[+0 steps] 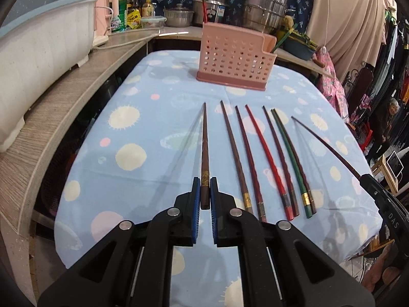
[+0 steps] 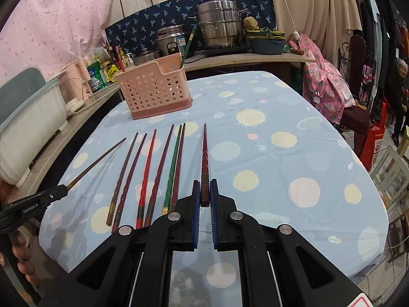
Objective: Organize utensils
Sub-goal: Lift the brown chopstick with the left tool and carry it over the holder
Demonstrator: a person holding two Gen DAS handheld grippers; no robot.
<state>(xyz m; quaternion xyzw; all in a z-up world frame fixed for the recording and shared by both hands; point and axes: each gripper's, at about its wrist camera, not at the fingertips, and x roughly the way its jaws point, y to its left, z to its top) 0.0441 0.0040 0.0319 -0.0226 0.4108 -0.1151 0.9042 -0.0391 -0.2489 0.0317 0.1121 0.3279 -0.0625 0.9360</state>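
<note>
My left gripper has its jaws pinched on the butt end of a brown chopstick, which points straight ahead and looks lifted, with a shadow trailing to its left. My right gripper is clamped the same way on a dark red chopstick, also aimed forward. Between the two held sticks, six more chopsticks lie side by side on the blue spotted tablecloth, tips toward the far end. Beyond them stands the pink perforated holder, upright, with a red stick and a green one apparently already in it.

As I judge it, the step in hand is carrying both sticks to that holder. I want to keep the grips firm near the butts, tilt each stick tip-down over the open top, and lower one at a time so the tips don't catch the rim or tip the light basket.
</note>
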